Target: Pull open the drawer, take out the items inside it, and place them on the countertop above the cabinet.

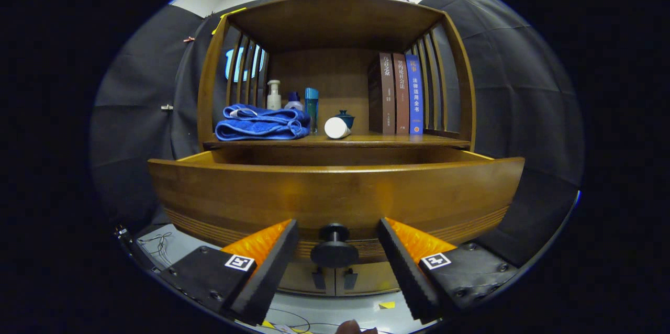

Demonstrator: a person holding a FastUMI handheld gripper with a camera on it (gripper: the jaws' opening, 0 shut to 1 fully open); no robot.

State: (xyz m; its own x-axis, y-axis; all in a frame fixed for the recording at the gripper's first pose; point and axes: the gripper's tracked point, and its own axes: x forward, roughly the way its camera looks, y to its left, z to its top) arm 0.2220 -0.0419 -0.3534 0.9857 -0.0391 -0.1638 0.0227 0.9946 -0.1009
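The drawer [335, 192] stands pulled out from the wooden cabinet [335, 20], its curved front facing the gripper [335, 255]. The gripper's fingers are spread wide apart, one on either side of the drawer's round dark knob [334, 247], neither touching it; the knob sits between them with a gap on each side. The inside of the drawer is hidden behind its raised front, so I cannot tell what lies in it.

On the countertop [366, 141] above the drawer: a folded blue towel [261, 123] rests near the left front edge, with something pale lying on its top fold (too small to identify). Behind the towel, toward the back left, stand a white pump bottle [274, 95], a smaller bottle with a dark cap [293, 101] and a tall teal bottle [312, 106]. A white cylinder [336, 127] lies on its side near the middle of the front edge, just in front of a small dark blue lidded pot [345, 117]. Three books [401, 93] stand upright at the right side, against the slatted side rail.

Below the drawer, two small cabinet door handles [335, 277] sit side by side.
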